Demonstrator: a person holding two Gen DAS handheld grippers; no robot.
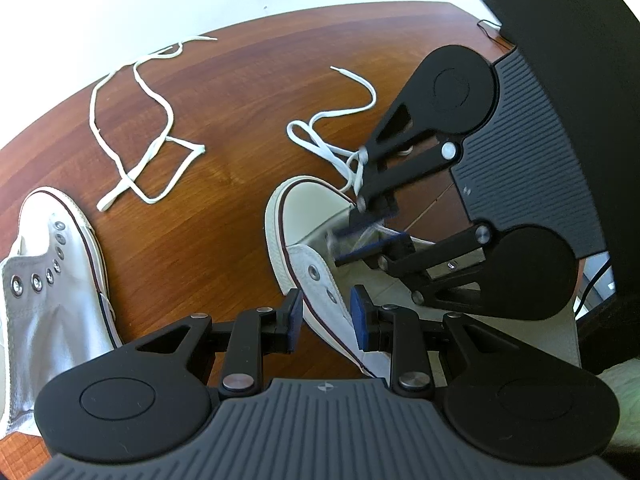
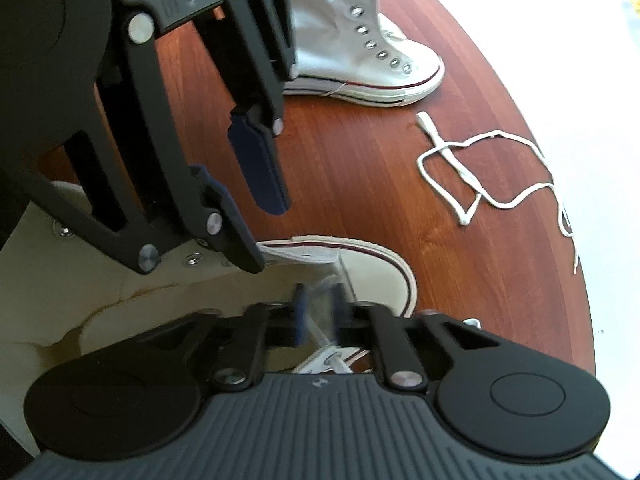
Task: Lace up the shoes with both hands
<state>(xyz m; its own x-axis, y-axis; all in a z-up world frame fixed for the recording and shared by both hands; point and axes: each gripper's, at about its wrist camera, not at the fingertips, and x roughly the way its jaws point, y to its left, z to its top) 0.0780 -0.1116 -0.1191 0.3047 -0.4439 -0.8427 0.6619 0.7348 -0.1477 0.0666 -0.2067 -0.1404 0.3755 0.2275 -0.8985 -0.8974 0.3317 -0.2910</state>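
Wooden counter [image 1: 224, 92] carrying two white high-top shoes and two white laces. The near shoe [image 1: 320, 276] serves as landmark: it lies in front of both grippers with its toe cap [image 2: 380, 268] pointing away from them. The second shoe [image 2: 360, 52], unlaced with its row of metal eyelets [image 2: 372, 44] bare, stands well apart to the left of the near shoe. A loose lace [image 1: 136, 128] lies in open loops on the counter beyond the near shoe and to its left, between the two shoes. The working lace [image 1: 340, 120] trails in a loop on the counter just beyond the toe of the near shoe. The left gripper [image 1: 326, 318] has its blue-padded fingers spread, one on either side of the near shoe's eyelet flap. The right gripper [image 1: 370, 232] reaches over the near shoe's throat, its fingers drawn close around a blurred, pale strand; whether they truly pinch it cannot be told.
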